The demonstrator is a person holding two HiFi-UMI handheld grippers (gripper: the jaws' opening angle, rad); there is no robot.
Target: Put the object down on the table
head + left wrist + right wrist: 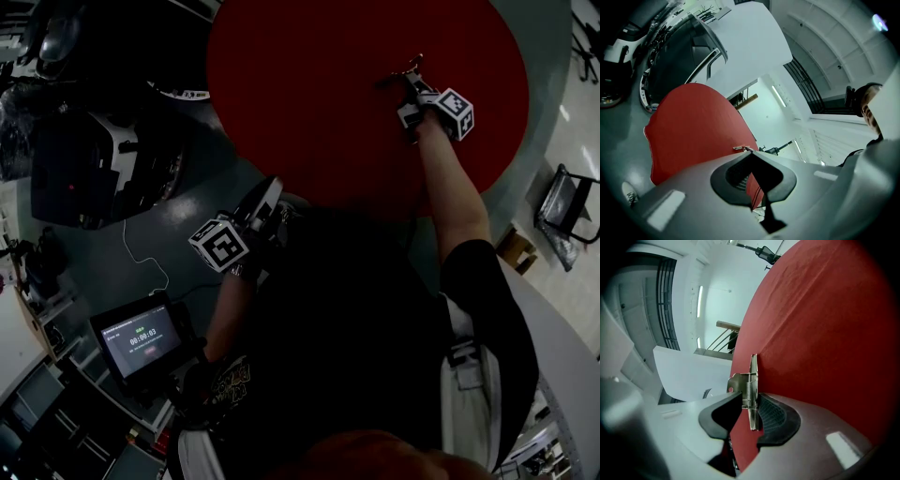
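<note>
Over the far right of the round red table, the right gripper is held with jaws parted. A metal spring clip is seen upright between them at the tabletop, unsqueezed. The left gripper is held by the body, jaws apart, nothing between

Lost the far rim of the round red tabletop past the top edge of the head view, and its near rim under the wearer's dark-clad torso. Found the lower end of the small silvery metal spring piece hidden behind the dark pads of the right gripper. From the head view, could not tell that piece's shape: too small, too dim. Failed to read the green print on the small dark monitor. Saw the black folding chair clipped by the right edge. Caught only part of a second person at the left gripper view's right rim.
</note>
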